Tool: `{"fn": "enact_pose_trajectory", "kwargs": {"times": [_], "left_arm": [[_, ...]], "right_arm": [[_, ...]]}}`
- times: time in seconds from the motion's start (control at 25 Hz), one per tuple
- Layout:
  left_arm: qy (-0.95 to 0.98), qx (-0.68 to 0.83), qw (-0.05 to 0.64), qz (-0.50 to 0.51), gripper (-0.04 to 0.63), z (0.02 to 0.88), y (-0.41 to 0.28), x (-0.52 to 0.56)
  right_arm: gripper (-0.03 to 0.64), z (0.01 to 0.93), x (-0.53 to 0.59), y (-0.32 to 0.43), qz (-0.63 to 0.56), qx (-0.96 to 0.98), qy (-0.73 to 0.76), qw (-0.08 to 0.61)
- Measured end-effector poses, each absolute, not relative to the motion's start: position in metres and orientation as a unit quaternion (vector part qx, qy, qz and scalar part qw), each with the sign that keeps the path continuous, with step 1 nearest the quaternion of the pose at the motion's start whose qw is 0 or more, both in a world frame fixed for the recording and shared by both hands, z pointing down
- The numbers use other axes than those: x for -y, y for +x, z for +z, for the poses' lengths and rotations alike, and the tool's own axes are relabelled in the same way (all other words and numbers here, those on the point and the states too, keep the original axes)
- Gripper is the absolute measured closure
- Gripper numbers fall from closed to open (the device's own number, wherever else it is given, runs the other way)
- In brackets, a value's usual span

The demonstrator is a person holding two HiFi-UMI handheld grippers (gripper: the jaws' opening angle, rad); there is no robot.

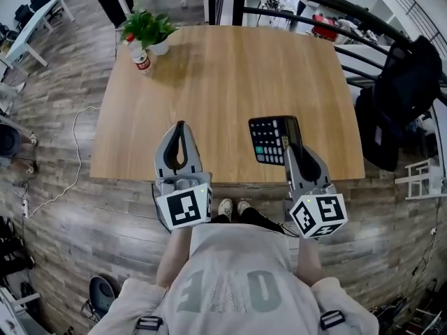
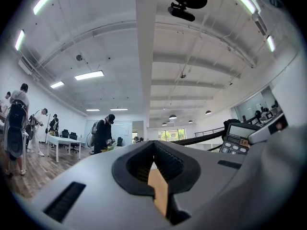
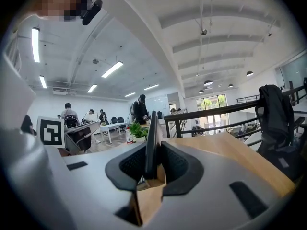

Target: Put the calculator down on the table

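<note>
A black calculator with grey and green keys is held over the near right part of the wooden table. My right gripper is shut on its near edge. In the right gripper view the calculator stands edge-on between the two dark pads. My left gripper hovers over the table's near edge, shut with nothing in it. From the left gripper view the jaws touch at the tips, and the calculator shows off to the right.
A potted green plant and a small bottle stand at the table's far left corner. A black railing runs behind the table, with a dark jacket on a chair at the right. A person stands in the background.
</note>
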State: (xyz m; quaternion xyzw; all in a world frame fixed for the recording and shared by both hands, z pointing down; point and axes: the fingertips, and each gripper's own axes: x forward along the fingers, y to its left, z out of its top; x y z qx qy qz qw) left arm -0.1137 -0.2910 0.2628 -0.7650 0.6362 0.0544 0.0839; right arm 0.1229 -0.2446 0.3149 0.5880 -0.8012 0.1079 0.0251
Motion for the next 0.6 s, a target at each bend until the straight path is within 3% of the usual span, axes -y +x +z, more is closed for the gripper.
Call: {"fn": "enact_pose_trajectory", "kwargs": {"times": [0.4, 0.6], "left_arm": [[-0.745, -0.66, 0.085, 0.054, 0.586, 0.242, -0.091, 0.305], [-0.735, -0.673, 0.079, 0.038, 0.586, 0.241, -0.08, 0.304]], "right_arm": [[0.535, 0.29, 0.282, 0.153, 0.094, 0.827, 0.552, 0.051], [0.535, 0.285, 0.317, 0.15, 0.078, 0.863, 0.489, 0.099]]}}
